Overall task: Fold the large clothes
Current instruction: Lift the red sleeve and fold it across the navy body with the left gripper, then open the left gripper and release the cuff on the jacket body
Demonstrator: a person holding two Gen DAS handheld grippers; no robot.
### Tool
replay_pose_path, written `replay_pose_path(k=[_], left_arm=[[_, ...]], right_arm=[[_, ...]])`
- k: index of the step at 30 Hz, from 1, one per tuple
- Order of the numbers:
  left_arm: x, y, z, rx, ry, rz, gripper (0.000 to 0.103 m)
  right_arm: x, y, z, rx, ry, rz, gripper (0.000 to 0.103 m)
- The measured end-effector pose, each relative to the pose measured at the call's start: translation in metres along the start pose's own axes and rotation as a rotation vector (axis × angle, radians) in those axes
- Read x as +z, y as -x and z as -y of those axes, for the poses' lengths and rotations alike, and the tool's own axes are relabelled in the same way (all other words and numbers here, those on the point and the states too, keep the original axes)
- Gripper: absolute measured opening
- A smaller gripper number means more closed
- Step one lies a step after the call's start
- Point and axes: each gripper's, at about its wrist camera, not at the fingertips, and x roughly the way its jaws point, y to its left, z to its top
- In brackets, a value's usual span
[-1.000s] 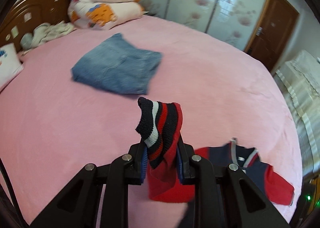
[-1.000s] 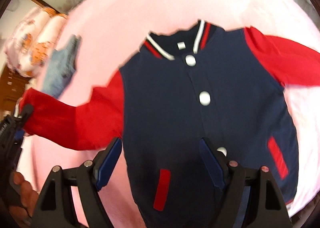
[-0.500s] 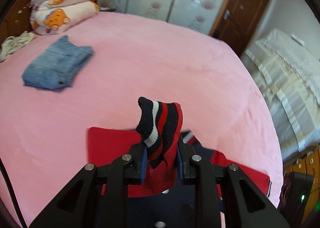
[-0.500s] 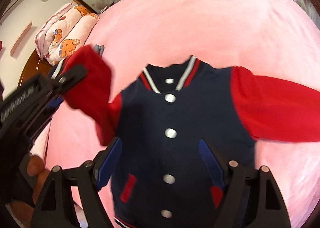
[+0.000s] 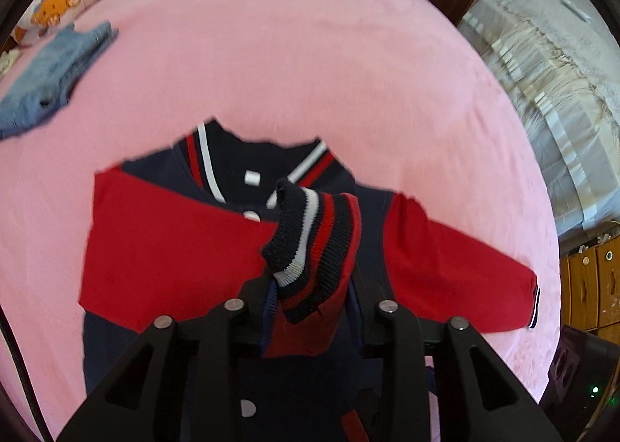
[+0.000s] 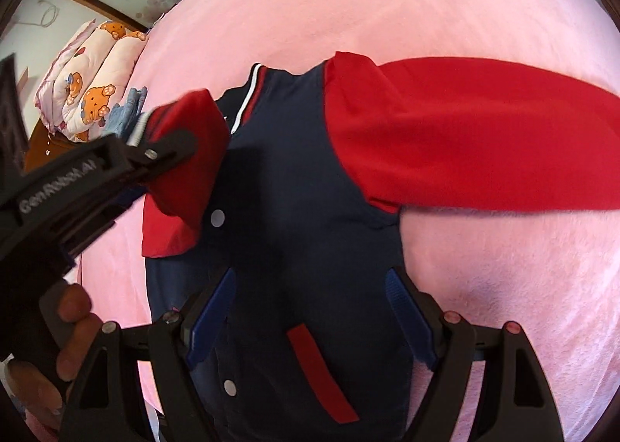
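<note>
In the left wrist view, the left tool was clamped on the striped knit cuff of one red sleeve, which was drawn across the chest of the navy-and-red snap-button varsity jacket. The jacket lay face up on the pink bed cover, collar toward the far side. The other red sleeve lay stretched out flat to the side. A folded blue denim garment sat well apart near the bed's far left, seemingly done already. By my reading the jacket's fold was at its first step: one sleeve was being brought in, while the second sleeve and the body folds were left to do. The jacket's hem was cut off behind the tool's black frame, and the picture was blurred. In the right wrist view, the right tool hovered over the jacket's lower front with its blue-padded jaws wide apart and nothing between them. The left tool showed at the left, gripping the bunched red sleeve end above the jacket's chest. The outstretched sleeve ran off the right edge, so its cuff was out of sight. A rolled cartoon-bear quilt lay at the far end of the bed. Whether the carried sleeve touched the chest I could not tell.
</note>
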Motion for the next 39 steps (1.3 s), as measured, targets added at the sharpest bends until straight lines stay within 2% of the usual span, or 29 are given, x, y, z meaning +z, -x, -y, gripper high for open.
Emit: replay_pose_path(k=[1,3,6,8,11,13,17,19,24,28,29,33,35,36,39], left_arm=[[-0.001,-0.001,0.0,-0.003,0.005,-0.007,0.035],[-0.001,-0.001,-0.002,-0.02,0.025,-0.013,0.059],[-0.001,0.008,-0.006,-0.063,0.047,0.016,0.075],[0.002,0.017,-0.009,-0.067,0.043,0.035,0.079],[0.007,0.03,-0.018,-0.031,0.034,0.06,0.079],[0.01,0.036,-0.029,0.01,0.035,0.06,0.079],[0.011,0.044,-0.063,0.113,0.055,0.049,0.079],[0.007,0.044,-0.083,0.154,0.081,0.027,0.079],[-0.01,0.041,-0.133,0.222,0.163,-0.063,0.079],[-0.029,0.031,-0.157,0.29,0.176,-0.129,0.079],[-0.032,0.028,-0.161,0.303,0.169,-0.142,0.079],[-0.044,0.012,-0.173,0.333,0.136,-0.195,0.079],[-0.048,0.005,-0.177,0.342,0.136,-0.218,0.079],[-0.049,0.001,-0.179,0.343,0.14,-0.228,0.079],[-0.051,-0.005,-0.186,0.324,0.161,-0.23,0.075]], right_arm=[[0.0,0.0,0.001,0.003,-0.001,0.001,0.08],[-0.001,-0.001,0.0,0.014,0.001,0.005,0.08],[0.001,-0.002,0.0,0.019,0.008,0.006,0.08],[0.004,-0.004,-0.004,0.019,0.022,0.011,0.08],[0.009,-0.005,-0.012,0.015,0.042,0.017,0.079],[0.012,-0.005,-0.016,0.016,0.054,0.025,0.069],[0.019,-0.011,-0.029,0.01,0.074,0.015,0.068],[0.022,-0.017,-0.03,-0.004,0.054,-0.001,0.067],[0.022,-0.027,-0.025,-0.149,-0.033,-0.016,0.065],[0.024,-0.033,-0.011,-0.119,-0.129,-0.03,0.063],[0.026,-0.034,-0.011,-0.104,-0.14,-0.03,0.061],[0.035,-0.037,-0.011,-0.063,-0.184,-0.028,0.04],[0.039,-0.041,-0.013,-0.074,-0.193,-0.043,0.037],[0.041,-0.043,-0.015,-0.089,-0.185,-0.044,0.031],[0.044,-0.037,-0.023,-0.096,-0.142,0.002,0.021]])
